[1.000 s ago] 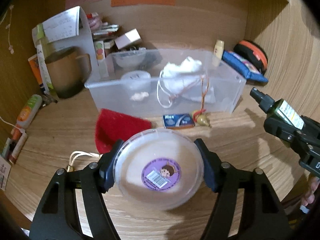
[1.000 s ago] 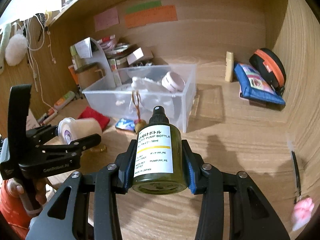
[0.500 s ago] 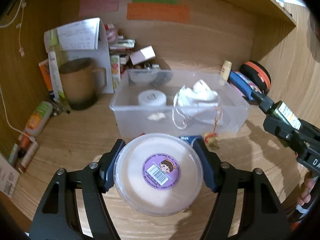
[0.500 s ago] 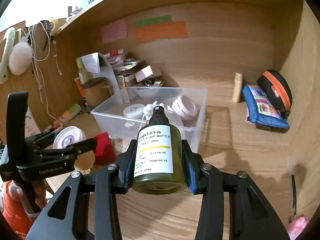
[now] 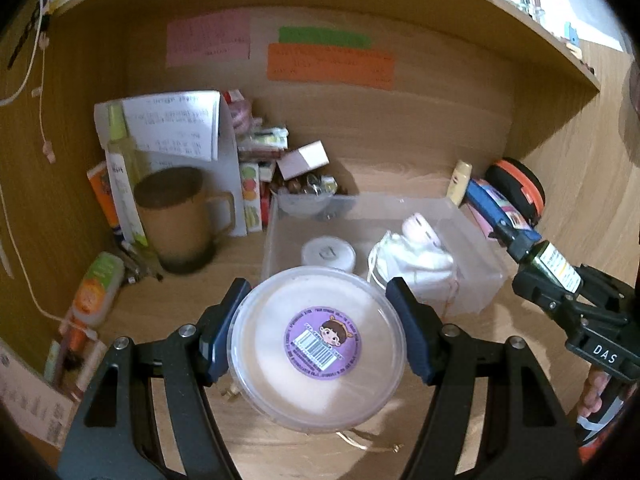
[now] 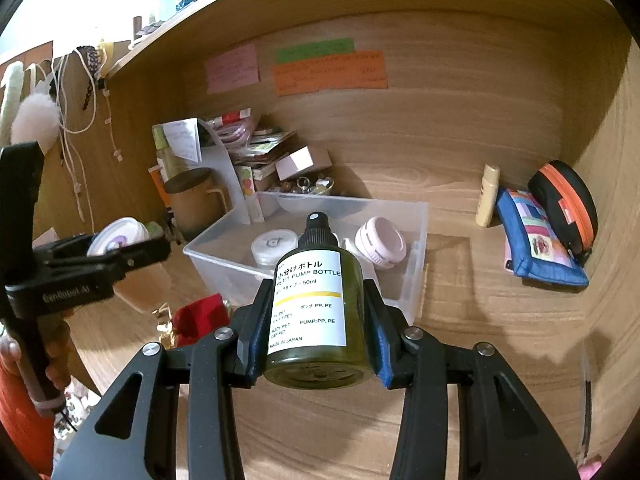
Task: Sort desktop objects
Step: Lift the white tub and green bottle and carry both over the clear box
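My left gripper (image 5: 318, 334) is shut on a round clear-lidded tub (image 5: 316, 356) with a purple sticker, held up above the desk just in front of the clear plastic bin (image 5: 476, 292). My right gripper (image 6: 316, 320) is shut on a dark green pump bottle (image 6: 312, 312) with a white label and black nozzle, which points toward the clear plastic bin (image 6: 416, 264). The bin holds a white jar (image 5: 328, 254), a white cloth bundle (image 5: 416, 262) and a pink round case (image 6: 380, 242). The right gripper with its bottle (image 5: 548, 264) shows at the right of the left wrist view.
A brown mug (image 5: 180, 218), a paper stand and small boxes crowd the back left. A blue pouch (image 6: 536, 240), an orange-black case (image 6: 564, 204) and a cream tube (image 6: 488, 196) lie at the back right. A red cloth (image 6: 200, 314) lies in front of the bin. Wooden walls enclose the desk.
Both grippers have risen with their loads and come nearer the bin; the red cloth and blue packet have dropped out of the left wrist view, hidden beneath the tub.
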Demonstrator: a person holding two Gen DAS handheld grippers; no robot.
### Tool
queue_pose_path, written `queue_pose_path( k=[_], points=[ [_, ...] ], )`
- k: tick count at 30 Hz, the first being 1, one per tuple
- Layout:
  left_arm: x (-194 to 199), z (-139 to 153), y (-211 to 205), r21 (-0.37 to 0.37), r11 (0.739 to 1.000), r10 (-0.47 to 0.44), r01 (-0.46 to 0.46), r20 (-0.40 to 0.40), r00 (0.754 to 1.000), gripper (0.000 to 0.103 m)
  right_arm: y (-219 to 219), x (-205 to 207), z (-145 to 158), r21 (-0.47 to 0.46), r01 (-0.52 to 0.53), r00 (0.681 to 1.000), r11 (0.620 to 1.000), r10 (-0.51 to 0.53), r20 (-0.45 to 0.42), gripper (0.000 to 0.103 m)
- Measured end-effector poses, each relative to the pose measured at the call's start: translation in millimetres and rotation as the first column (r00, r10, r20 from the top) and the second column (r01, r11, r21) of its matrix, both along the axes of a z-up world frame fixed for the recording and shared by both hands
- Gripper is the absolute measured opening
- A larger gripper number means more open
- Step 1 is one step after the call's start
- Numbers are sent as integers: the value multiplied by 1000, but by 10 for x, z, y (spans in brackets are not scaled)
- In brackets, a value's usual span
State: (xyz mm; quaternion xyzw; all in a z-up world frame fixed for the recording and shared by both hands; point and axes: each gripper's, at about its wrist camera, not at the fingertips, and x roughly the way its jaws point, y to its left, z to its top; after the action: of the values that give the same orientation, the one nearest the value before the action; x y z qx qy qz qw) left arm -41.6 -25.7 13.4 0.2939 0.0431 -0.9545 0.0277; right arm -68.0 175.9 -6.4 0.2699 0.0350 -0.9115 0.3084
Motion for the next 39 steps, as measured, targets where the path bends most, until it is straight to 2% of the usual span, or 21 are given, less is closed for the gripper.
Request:
queue_pose_path(
  k=[8,16,33,39],
  points=[
    [-170,217,-137,-10,1000,2,-2,-39,999,69,-11,-227,59,-3,28,1000,1000,-28,6,38],
    [-442,240,-179,-21,1000,-9,8,-35,999,69,-55,-494,28,21,51,998,998,-52,24,38],
    [-1035,-146,-122,-3,999,-52,52,53,997,69,-410,-997,-226,113,-6,996,994,-4,87,38],
    [-1134,-282,-111,-13,998,-64,65,89,994,69,-511,-1094,-326,110,-33,993,993,20,114,38]
  ],
)
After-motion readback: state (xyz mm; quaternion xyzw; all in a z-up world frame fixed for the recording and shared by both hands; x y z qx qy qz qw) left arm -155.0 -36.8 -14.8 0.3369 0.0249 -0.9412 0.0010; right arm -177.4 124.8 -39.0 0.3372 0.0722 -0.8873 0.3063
